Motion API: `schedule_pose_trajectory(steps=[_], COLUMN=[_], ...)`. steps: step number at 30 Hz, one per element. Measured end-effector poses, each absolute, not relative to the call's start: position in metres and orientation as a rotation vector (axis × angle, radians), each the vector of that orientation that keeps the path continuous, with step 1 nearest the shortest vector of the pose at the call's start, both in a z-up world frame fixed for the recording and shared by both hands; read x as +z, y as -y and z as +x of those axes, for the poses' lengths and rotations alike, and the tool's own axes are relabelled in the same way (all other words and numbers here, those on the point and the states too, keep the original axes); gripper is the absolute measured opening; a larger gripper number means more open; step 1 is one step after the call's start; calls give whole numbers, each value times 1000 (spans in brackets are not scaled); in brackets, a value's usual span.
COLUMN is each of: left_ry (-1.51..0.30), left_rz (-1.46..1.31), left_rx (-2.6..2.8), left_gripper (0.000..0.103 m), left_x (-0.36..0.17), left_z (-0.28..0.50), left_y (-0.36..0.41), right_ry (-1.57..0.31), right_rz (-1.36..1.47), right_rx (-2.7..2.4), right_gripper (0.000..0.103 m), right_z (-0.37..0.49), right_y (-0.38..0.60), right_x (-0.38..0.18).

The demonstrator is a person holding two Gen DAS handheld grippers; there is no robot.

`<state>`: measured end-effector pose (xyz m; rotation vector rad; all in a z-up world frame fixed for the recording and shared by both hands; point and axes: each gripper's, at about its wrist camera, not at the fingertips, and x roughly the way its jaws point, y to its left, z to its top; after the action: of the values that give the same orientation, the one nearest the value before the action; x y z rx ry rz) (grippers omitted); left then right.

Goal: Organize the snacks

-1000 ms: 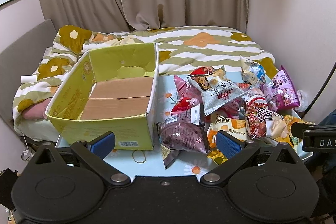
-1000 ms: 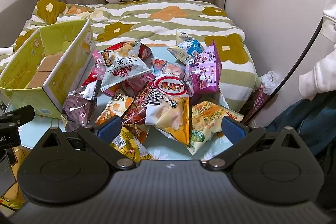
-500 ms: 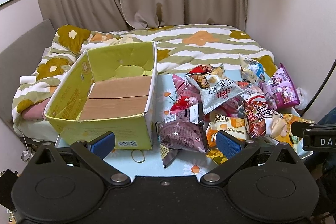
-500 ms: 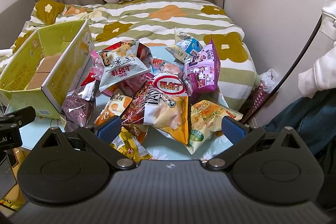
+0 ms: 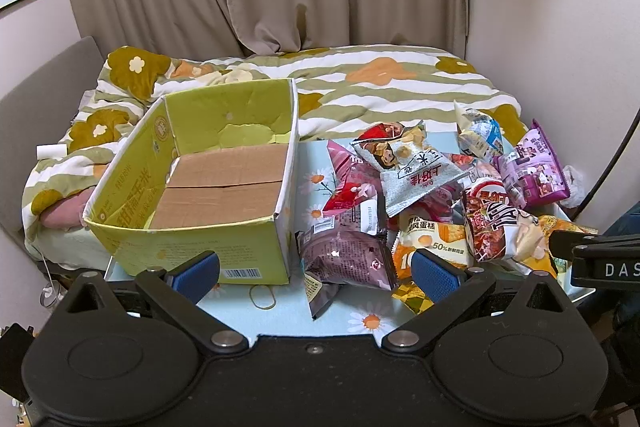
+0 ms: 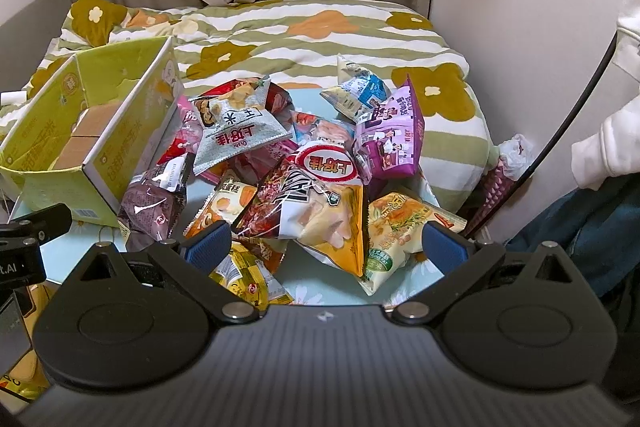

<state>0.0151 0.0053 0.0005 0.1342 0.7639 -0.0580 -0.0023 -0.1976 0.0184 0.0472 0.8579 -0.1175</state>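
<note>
An open yellow-green cardboard box (image 5: 188, 183) stands empty on the left of a small table; it also shows in the right wrist view (image 6: 80, 131). A pile of snack bags lies to its right: a dark purple bag (image 5: 344, 255), a grey bag (image 5: 416, 175), a red-and-white chip bag (image 6: 316, 203), a purple bag (image 6: 390, 139), a yellow-green bag (image 6: 396, 231). My left gripper (image 5: 316, 273) is open and empty, in front of the box corner and the dark purple bag. My right gripper (image 6: 326, 247) is open and empty, just before the chip bag.
The table top (image 5: 288, 315) is light blue with daisies; a rubber band (image 5: 262, 297) lies near its front edge. A bed with a flowered quilt (image 5: 380, 83) lies behind, with curtains beyond. A wall and a black cable (image 6: 576, 115) stand at the right.
Both grippers have crept slightly forward and lower toward the table. Nothing on the table has moved.
</note>
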Motion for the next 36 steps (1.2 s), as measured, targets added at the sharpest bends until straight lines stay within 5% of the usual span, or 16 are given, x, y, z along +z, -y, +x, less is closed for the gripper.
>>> schedule_pose_trajectory(steps=[11, 36], left_ry=[-820, -972], left_rz=[135, 157], left_rx=[-86, -43], left_gripper=[103, 103], left_x=[-6, -110], left_z=[38, 121], left_y=[-14, 25], right_ry=[-874, -988], right_rz=[84, 318], right_rx=[-134, -61], right_gripper=[103, 103], right_z=[8, 83], right_y=[197, 248], right_x=[18, -57])
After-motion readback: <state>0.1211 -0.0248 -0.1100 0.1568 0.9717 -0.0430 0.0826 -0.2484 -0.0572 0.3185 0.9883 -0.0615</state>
